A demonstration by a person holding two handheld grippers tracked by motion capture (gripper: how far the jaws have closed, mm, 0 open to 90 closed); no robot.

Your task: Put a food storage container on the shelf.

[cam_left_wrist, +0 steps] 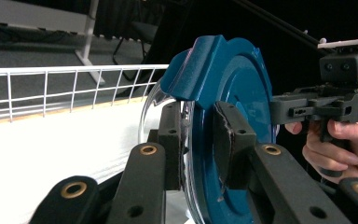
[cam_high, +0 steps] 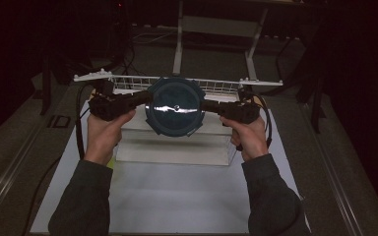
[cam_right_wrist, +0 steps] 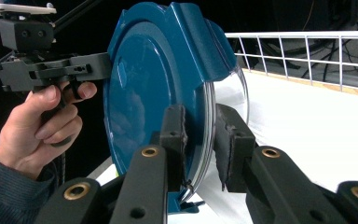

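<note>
A round blue lid (cam_high: 174,107) with notched tabs sits on a clear round container (cam_left_wrist: 151,112), and the pair is held in the air above the table. My left gripper (cam_high: 145,99) is shut on its left rim, with lid and clear rim pinched between the pads (cam_left_wrist: 198,140). On the opposite rim my right gripper (cam_high: 206,105) is shut the same way (cam_right_wrist: 199,140). In each gripper view the lid (cam_left_wrist: 233,79) (cam_right_wrist: 154,84) stands on edge. The right gripper (cam_left_wrist: 317,105) and the left gripper (cam_right_wrist: 51,70) each appear beyond it, held in a hand.
A white wire rack (cam_high: 216,86) runs across the back of the table. Below the held lid stands a white rectangular box (cam_high: 177,147) on a white mat (cam_high: 177,196). Metal table legs (cam_high: 178,44) and cables lie on the dark floor beyond.
</note>
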